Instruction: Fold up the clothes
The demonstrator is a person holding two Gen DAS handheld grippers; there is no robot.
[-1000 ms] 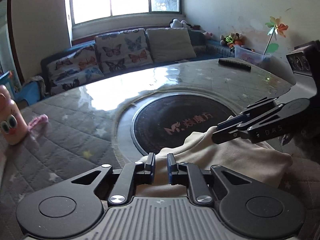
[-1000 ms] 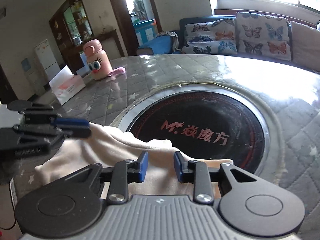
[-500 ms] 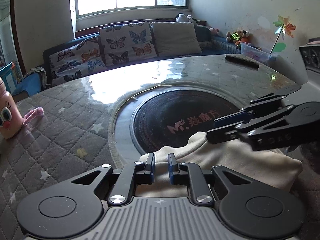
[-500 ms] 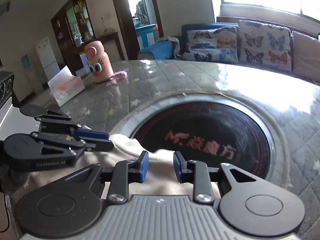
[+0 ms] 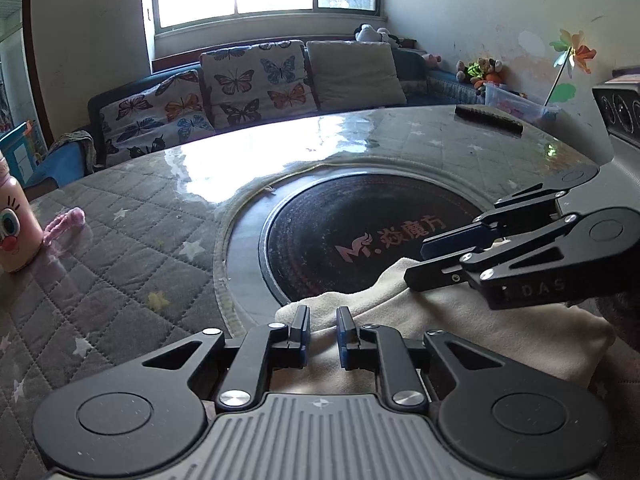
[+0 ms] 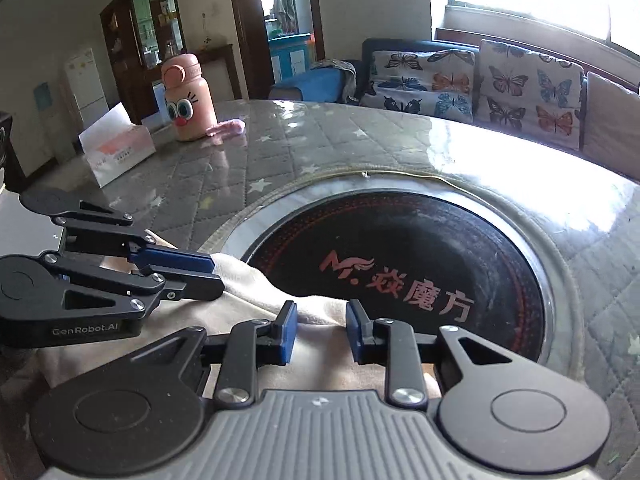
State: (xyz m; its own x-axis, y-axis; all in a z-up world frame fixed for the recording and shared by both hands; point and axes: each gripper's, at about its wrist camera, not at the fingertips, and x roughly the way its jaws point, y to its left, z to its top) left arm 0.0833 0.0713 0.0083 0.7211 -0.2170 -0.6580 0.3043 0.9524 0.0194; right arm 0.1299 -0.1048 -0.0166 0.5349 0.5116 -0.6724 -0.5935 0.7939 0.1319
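A cream garment [image 5: 480, 320] lies bunched at the near edge of the round table. Its far edge laps onto the black glass disc [image 5: 360, 232] with red lettering. My left gripper [image 5: 323, 332] is shut on a fold of the cloth, which fills the narrow gap between its blue pads. In the right wrist view the left gripper [image 6: 218, 274] comes in from the left with the garment [image 6: 248, 280] running out from its tips. My right gripper [image 6: 318, 332] is shut on a raised ridge of the same cloth. The left wrist view shows the right gripper [image 5: 414, 264] from the side.
A grey quilted cover [image 5: 120, 260] with stars lies over the table around the disc. At the far left stand a pink cartoon bottle [image 6: 188, 100], a tissue box [image 6: 116, 148] and a pink scrap [image 5: 64, 222]. A black bar-shaped object [image 5: 488, 118] lies at the far right edge. A sofa [image 5: 248, 80] is behind.
Both grippers have stayed on the cream garment and hardly moved. The views have shifted only slightly.
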